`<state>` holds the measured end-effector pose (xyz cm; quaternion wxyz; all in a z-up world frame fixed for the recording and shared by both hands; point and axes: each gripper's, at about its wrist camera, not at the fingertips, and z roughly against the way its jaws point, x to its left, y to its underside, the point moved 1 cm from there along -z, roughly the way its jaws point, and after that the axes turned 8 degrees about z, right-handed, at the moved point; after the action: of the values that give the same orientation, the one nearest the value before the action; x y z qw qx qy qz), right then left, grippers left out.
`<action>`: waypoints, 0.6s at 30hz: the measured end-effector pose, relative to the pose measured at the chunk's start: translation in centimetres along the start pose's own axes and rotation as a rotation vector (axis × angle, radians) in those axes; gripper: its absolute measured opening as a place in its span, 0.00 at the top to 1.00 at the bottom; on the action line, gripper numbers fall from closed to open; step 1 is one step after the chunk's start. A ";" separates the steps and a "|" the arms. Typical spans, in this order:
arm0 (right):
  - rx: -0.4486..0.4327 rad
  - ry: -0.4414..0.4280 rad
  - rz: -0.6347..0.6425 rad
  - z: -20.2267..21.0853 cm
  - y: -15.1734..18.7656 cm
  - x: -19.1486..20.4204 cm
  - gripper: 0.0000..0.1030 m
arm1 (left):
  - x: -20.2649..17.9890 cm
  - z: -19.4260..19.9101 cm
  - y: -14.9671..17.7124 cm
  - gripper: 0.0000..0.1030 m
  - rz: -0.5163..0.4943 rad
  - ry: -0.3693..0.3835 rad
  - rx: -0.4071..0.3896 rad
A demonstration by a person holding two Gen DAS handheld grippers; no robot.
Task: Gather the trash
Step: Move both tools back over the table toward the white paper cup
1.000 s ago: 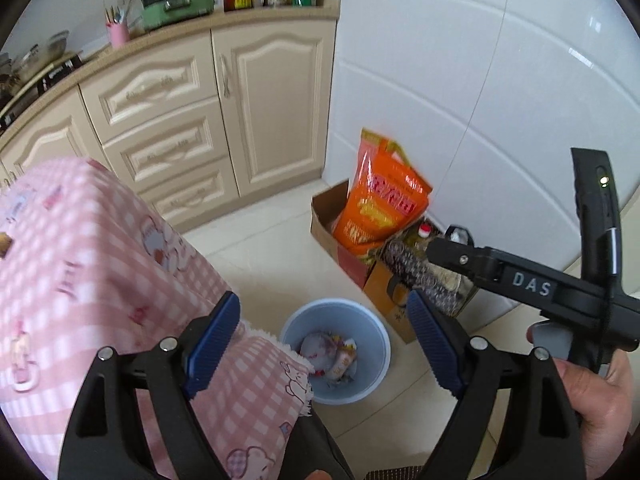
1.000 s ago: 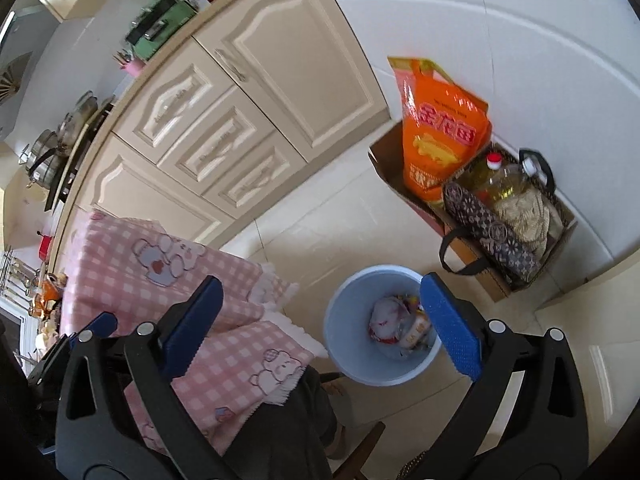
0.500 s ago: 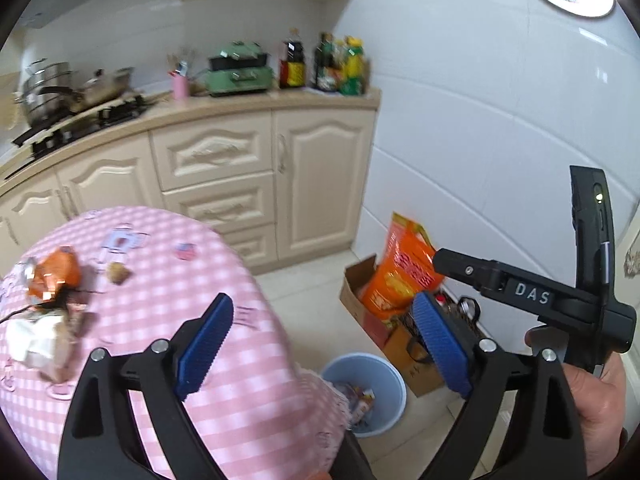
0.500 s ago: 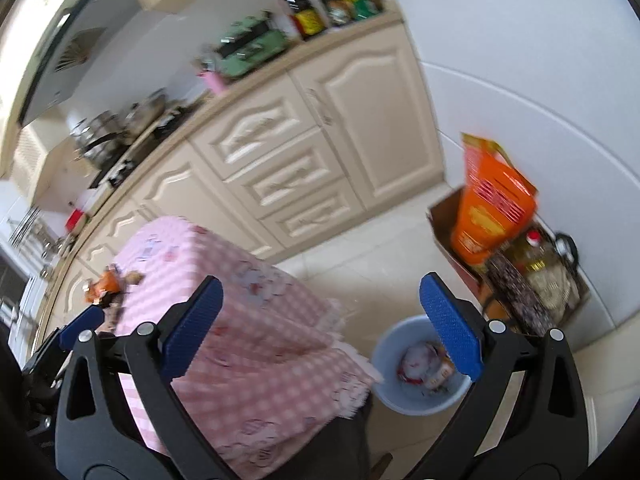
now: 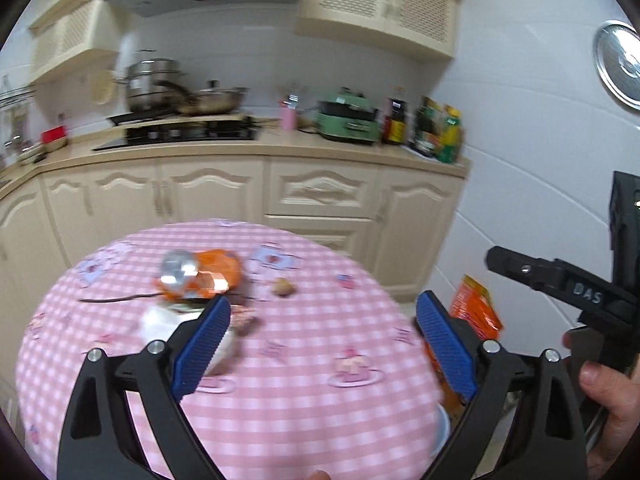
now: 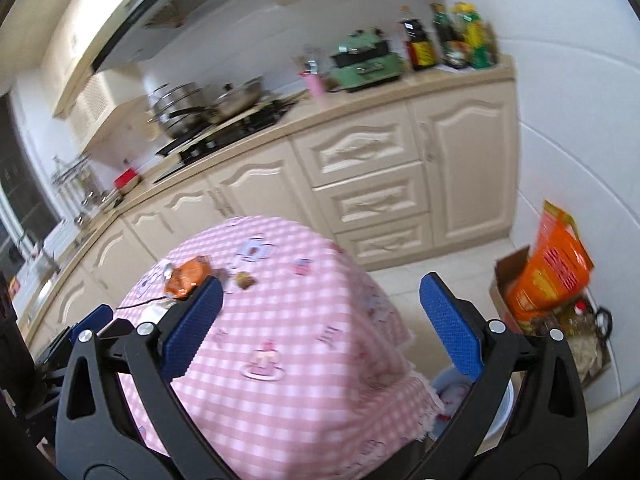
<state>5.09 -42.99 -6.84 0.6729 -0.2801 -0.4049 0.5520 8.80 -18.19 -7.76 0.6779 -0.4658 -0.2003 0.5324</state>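
Observation:
An orange snack wrapper with a silvery inside lies on the pink checked table, with white crumpled paper in front of it and a small brown scrap to its right. The wrapper and the scrap also show in the right wrist view. My left gripper is open and empty above the table's near side. My right gripper is open and empty, right of the left one. The blue trash bin stands on the floor at the table's right, mostly hidden.
Cream kitchen cabinets with a stove, pots and bottles run behind the table. A cardboard box with an orange bag and a patterned bag stand by the white tiled wall on the right. A thin dark stick lies on the table.
Both grippers have swung up from the bin on the floor toward the table top. The trash on the table has come into view. Both stay open and empty.

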 end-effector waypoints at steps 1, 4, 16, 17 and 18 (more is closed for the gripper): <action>0.002 -0.008 0.008 -0.2 -0.2 0.7 0.06 | 1.0 0.2 -0.1 0.10 0.009 -0.026 -0.008; 0.007 -0.031 0.051 -1.0 -0.6 3.1 0.06 | 4.1 0.9 -0.2 0.10 0.049 -0.075 -0.015; 0.089 -0.096 0.145 -5.7 -0.1 8.8 0.06 | 11.9 -1.7 1.2 0.10 0.135 -0.144 0.075; 0.096 -0.098 0.146 -6.2 0.0 8.9 0.06 | 12.0 -2.5 1.4 0.10 0.129 -0.138 0.092; 0.103 -0.099 0.148 -6.7 0.1 9.0 0.06 | 12.0 -3.2 1.5 0.10 0.122 -0.136 0.106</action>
<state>11.28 -33.72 -8.23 0.6231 -0.2466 -0.3867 0.6335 14.69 -8.65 -13.31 0.6526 -0.4035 -0.1887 0.6129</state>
